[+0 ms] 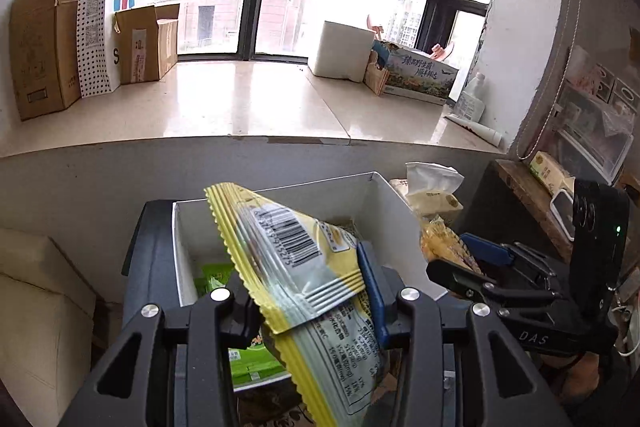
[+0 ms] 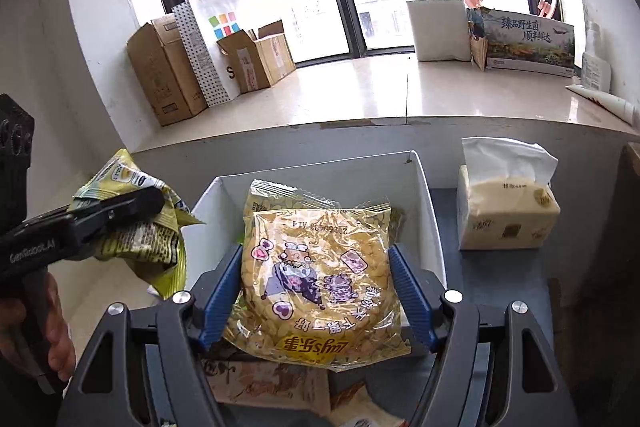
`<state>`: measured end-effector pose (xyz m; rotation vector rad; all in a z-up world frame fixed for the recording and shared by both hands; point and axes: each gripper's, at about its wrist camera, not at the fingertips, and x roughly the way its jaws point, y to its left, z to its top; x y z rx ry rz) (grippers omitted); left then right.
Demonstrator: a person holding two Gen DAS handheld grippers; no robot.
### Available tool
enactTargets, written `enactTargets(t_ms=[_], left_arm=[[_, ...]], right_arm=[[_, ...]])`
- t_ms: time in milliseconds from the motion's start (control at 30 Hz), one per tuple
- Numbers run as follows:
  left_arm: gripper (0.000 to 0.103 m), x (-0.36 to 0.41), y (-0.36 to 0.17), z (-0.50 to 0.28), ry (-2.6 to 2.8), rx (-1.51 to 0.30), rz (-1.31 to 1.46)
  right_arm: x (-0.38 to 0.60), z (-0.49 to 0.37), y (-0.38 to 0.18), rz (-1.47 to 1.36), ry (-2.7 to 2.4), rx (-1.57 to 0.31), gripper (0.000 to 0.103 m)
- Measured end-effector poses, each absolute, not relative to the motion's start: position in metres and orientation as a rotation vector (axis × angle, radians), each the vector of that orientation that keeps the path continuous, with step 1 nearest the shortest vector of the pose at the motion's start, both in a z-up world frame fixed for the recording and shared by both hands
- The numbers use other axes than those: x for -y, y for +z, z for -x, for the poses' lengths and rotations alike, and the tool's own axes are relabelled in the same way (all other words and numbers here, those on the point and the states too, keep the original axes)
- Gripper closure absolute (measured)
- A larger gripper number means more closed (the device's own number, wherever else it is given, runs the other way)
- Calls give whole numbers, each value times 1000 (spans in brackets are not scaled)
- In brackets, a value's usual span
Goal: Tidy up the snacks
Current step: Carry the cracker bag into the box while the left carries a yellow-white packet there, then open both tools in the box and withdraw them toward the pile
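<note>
My left gripper point(image 1: 304, 279) is shut on a yellow-and-silver snack packet point(image 1: 296, 251) with a barcode and holds it tilted above an open white box point(image 1: 272, 195). A green packet point(image 1: 216, 275) lies inside that box. My right gripper point(image 2: 316, 255) is shut on a clear bag of yellow snacks point(image 2: 320, 267), its blue pads point(image 2: 220, 299) pressing both sides, just in front of the white box point(image 2: 424, 187). The right wrist view shows the left gripper point(image 2: 156, 211) at the left, clamping the crumpled yellow packet point(image 2: 140, 243). The right gripper point(image 1: 452, 263) appears at the right of the left wrist view.
A tissue pack point(image 2: 504, 211) stands right of the box. More packets point(image 2: 264, 383) lie on the dark table under the right gripper. The windowsill point(image 1: 248, 99) behind carries cardboard boxes point(image 1: 40, 43), a dotted paper bag point(image 1: 100, 19), a white foam box point(image 1: 344, 47) and a printed carton point(image 1: 420, 75).
</note>
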<state>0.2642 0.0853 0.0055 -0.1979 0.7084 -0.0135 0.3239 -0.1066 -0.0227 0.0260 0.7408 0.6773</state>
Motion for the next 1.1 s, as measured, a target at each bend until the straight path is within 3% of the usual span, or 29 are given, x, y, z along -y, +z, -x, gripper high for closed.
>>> enactTargets(t_ms=[233, 300, 367, 433, 500, 1100], left_arm=[[56, -81, -34, -308, 54, -805, 149], [52, -82, -41, -309, 52, -814, 167], [41, -84, -43, -307, 56, -814, 182], [14, -86, -43, -305, 63, -810, 196], [8, -89, -38, -300, 75, -781, 200], [0, -77, -3, -229, 68, -720, 145]], right_arm=[[100, -375, -48, -46, 644, -839, 26], [102, -378, -51, -50, 633, -843, 15], [104, -377, -52, -60, 649, -843, 12], [105, -374, -51, -41, 651, -831, 9], [106, -370, -48, -12, 637, -807, 0], [142, -273, 7, -38, 693, -614, 0]])
